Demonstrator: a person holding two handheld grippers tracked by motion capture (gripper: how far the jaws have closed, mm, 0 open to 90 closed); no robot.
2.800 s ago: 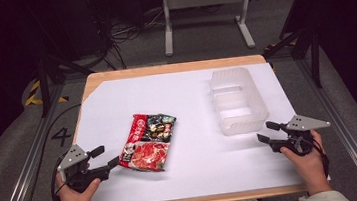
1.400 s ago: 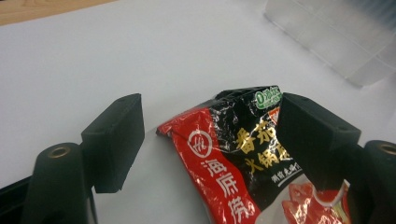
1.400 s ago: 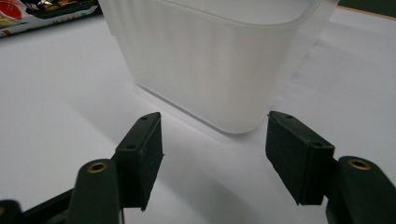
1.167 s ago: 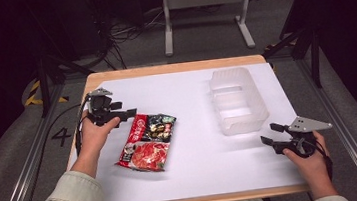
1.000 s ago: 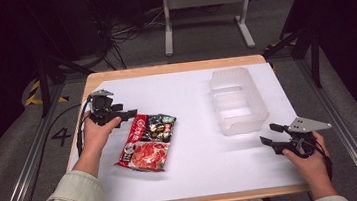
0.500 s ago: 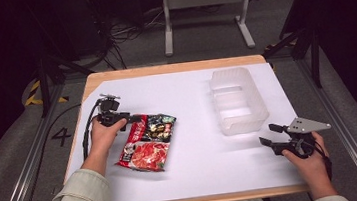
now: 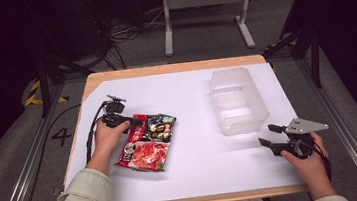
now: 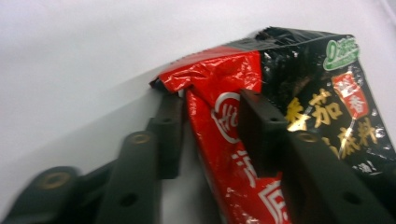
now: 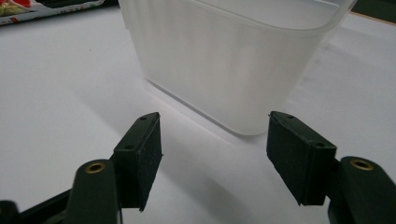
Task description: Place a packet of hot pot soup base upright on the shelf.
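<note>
A red and black food packet lies flat on the white sheet left of centre. My left gripper is at its far left corner. In the left gripper view the jaws have just been closing and my left gripper now pinches the packet, whose red corner is crumpled and raised between the pads. My right gripper rests open near the front right, pointing at a clear plastic container. In the right gripper view my right gripper has nothing between its jaws, and the container stands just ahead.
A white sheet covers the wooden table. A dark floor with cables and a metal stand lies beyond the far edge. The packet's edge peeks in at the top left of the right gripper view.
The left hand came down from above the table's left side onto the packet's corner, and its jaws closed on that corner. The right hand has stayed put.
</note>
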